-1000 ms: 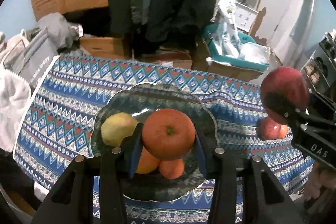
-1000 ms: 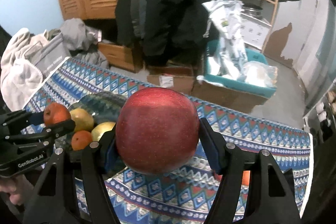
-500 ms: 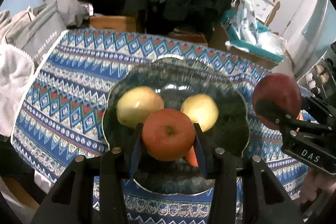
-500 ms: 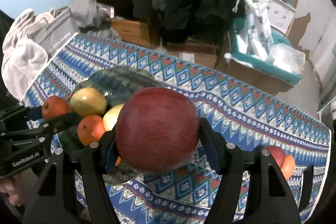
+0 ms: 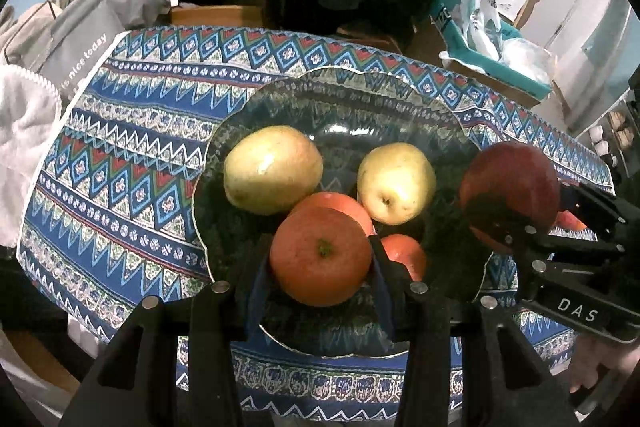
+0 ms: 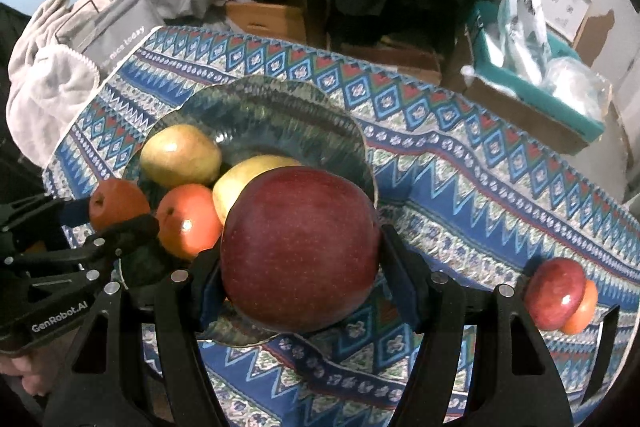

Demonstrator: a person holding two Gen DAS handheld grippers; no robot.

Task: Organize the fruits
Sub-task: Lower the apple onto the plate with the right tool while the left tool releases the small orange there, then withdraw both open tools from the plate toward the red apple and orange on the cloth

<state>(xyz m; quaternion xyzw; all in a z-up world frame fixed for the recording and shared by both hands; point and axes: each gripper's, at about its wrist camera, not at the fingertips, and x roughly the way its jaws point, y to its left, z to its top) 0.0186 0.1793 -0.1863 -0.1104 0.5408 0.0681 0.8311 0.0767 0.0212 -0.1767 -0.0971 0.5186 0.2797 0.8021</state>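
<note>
My left gripper (image 5: 320,259) was clamped on a small orange fruit (image 5: 320,257), its two blue-padded fingers pressing the fruit's sides, with the stem dimple turned toward the camera. It hung over the near part of the glass plate (image 5: 344,99), a dark, glossy dish with a wavy scalloped rim and a ribbed inner wall. My right gripper (image 6: 300,251) was grasping a large red apple (image 6: 300,247), jaws set wider than the left to take its width; the skin was deep red, finely speckled, smooth and round. In the left wrist view that apple sat over the plate's right rim. Inside the plate lay two yellow-green apples, one at the left (image 5: 273,169) with a rougher, mottled skin and one nearer the middle (image 5: 396,183), stem end visible, well apart from each other. Two more orange fruits (image 5: 340,203) lay below them, partly hidden behind the fruit I held; I could not tell whether it touched them. The plate stood on a woven tablecloth (image 5: 132,131) with blue, white and red zigzag and diamond bands. To the right on the cloth, a smaller red apple (image 6: 554,293) lay touching another orange fruit (image 6: 582,311), both well apart from the plate.
</note>
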